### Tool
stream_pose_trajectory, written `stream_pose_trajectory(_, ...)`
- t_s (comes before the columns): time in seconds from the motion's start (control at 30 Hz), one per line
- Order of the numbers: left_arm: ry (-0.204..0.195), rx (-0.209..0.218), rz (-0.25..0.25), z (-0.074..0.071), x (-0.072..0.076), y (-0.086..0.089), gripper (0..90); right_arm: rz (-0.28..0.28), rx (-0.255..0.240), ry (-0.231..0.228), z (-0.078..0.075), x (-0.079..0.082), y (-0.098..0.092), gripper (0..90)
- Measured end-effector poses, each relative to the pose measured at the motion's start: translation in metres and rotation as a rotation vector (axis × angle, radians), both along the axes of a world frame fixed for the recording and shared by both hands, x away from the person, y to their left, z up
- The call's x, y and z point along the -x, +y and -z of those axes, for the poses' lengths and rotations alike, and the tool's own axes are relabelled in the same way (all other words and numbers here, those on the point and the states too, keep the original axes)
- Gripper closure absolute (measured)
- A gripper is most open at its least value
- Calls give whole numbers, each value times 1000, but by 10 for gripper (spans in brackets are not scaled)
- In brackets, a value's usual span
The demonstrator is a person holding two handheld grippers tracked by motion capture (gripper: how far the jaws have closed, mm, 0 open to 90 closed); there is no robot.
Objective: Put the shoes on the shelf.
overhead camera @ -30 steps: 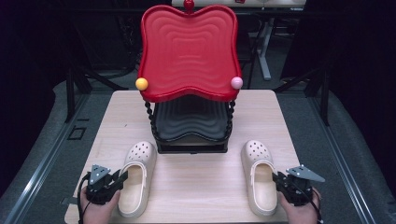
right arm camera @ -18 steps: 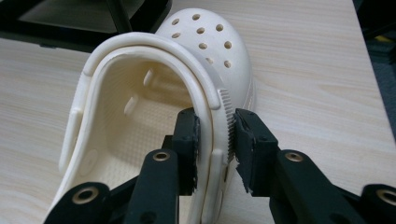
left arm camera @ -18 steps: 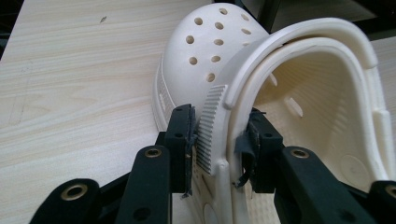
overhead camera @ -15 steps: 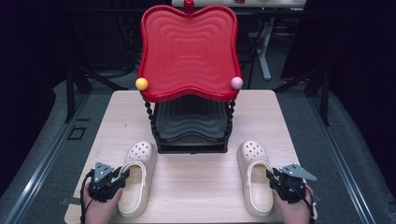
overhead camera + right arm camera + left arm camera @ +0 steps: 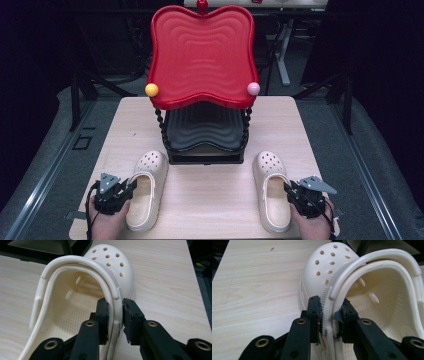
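Two cream clogs lie toes-away on the wooden table (image 5: pixel 210 195). The left clog (image 5: pixel 146 189) has its outer side wall clamped between the jaws of my left gripper (image 5: pixel 129 186); the left gripper view has the wall of the left clog (image 5: pixel 329 277) pinched in my left gripper (image 5: pixel 331 318). On the right clog (image 5: pixel 271 190), my right gripper (image 5: pixel 289 190) is shut on the outer side wall. That pinch shows close up in the right gripper view, with my right gripper (image 5: pixel 115 315) on the rim of the right clog (image 5: pixel 75 295).
A two-tier stand occupies the table's back middle: a red wavy tray (image 5: pixel 201 55) on top, a black tray (image 5: pixel 204 131) below, with a yellow ball (image 5: pixel 151 90) and a pink ball (image 5: pixel 253 88) at its corners. Bare wood lies between the clogs.
The right clog and right gripper have slid a little left and toward the near edge. The left gripper has shifted slightly right along its clog.
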State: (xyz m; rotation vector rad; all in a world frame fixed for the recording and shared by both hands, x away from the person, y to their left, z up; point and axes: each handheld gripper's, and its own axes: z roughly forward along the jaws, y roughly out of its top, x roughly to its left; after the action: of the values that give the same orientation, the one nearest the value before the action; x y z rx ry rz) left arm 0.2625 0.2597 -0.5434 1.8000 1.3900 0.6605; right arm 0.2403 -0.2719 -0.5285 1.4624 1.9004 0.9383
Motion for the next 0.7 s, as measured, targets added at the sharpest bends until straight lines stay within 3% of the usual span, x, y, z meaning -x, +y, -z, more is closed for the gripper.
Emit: stream_pose_trajectory(0.7, -13, 6, -16, -4, 4, 1, 757, -4, 15, -12, -1, 5, 4, 761)
